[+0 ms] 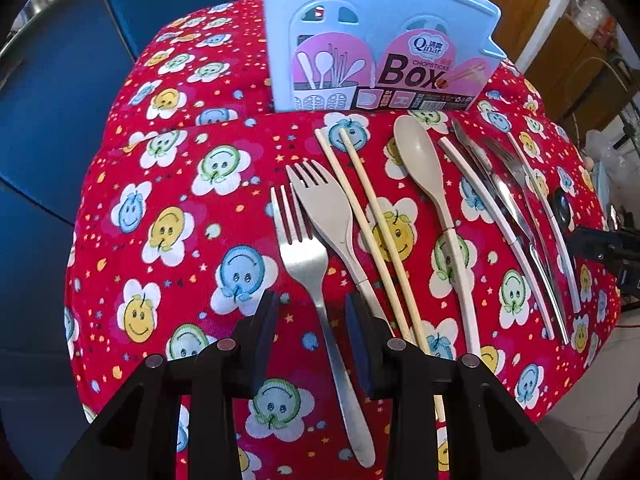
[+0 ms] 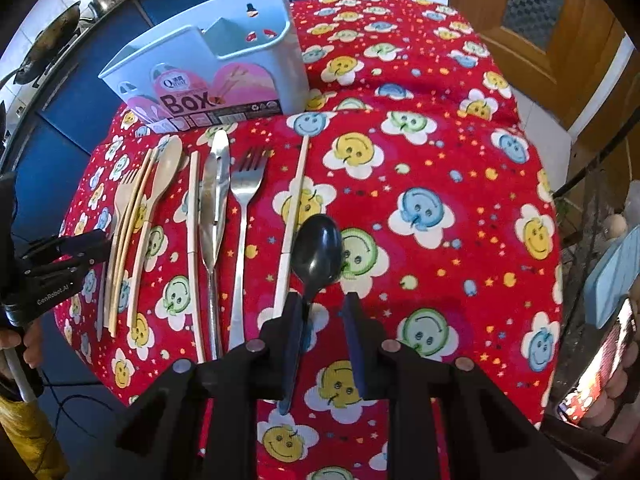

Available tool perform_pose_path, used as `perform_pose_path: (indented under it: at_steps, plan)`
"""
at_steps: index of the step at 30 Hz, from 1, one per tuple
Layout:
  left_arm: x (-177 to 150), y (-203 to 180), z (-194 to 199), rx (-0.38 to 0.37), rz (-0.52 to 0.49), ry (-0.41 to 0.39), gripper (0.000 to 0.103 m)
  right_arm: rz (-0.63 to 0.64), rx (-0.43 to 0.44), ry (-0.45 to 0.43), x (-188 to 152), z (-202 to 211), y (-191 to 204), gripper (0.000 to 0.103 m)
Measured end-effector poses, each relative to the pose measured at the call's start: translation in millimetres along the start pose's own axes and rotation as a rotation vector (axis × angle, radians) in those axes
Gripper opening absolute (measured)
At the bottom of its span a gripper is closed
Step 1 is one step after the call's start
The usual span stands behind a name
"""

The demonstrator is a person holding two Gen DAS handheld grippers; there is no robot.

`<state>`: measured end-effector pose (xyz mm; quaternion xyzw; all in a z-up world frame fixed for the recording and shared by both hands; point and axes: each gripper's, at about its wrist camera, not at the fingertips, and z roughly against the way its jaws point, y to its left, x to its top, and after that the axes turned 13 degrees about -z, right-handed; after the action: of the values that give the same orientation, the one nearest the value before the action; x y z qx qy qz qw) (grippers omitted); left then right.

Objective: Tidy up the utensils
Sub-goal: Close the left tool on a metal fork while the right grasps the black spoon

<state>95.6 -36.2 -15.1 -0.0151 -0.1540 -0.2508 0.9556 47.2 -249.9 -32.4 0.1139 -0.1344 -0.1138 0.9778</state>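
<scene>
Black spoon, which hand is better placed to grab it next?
Right. The black spoon has its handle between the open fingers of the right gripper, close to one pad. The left gripper straddles the steel fork at the row's other end, away from that spoon.

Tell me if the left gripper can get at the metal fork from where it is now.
Probably yes. The left gripper sits right over the metal fork, with the handle running between its fingers and nothing lying on top. The beige fork lies close beside it, so the right-hand finger might catch that one.
</scene>
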Motion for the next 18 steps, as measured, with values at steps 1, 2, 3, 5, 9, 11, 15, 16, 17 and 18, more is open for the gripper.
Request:
perform_pose_path:
  at_steps: [1,2,3,5,9,11,15,16,17,18]
  plan:
    - [2,0,-1,-0.006,-0.008,0.003,0.034,0.010,-0.008,0.000,0,-1,2,0.024]
    - [3,-1,-1,-0.007,-0.011,0.005,0.034,0.015,-0.014,0.004,-1,-2,4,0.024]
    - [5,0,-1,-0.010,-0.013,0.010,0.034,0.017,-0.019,0.012,0,-4,5,0.024]
    - [7,-1,-2,-0.016,-0.012,0.018,0.030,0.025,-0.037,0.017,1,-7,7,0.022]
    - [8,-7,-1,-0.017,-0.033,0.043,0.017,0.019,-0.050,0.031,6,-9,7,0.012]
    - [7,-9,-1,-0.018,-0.032,0.047,0.010,0.029,-0.054,0.025,5,-9,8,0.010]
    - [0,-4,1,-0.037,0.000,0.023,0.006,0.024,-0.027,-0.006,1,-4,7,0.007]
    - [-2,-2,2,-0.047,0.014,0.013,0.005,0.020,-0.012,-0.020,0,-2,6,0.007]
    - [-4,1,4,-0.064,0.032,-0.004,0.005,0.018,0.001,-0.035,-2,0,5,0.007]
    - [-7,4,5,-0.077,0.042,-0.023,0.005,0.017,0.017,-0.053,-4,4,4,0.007]
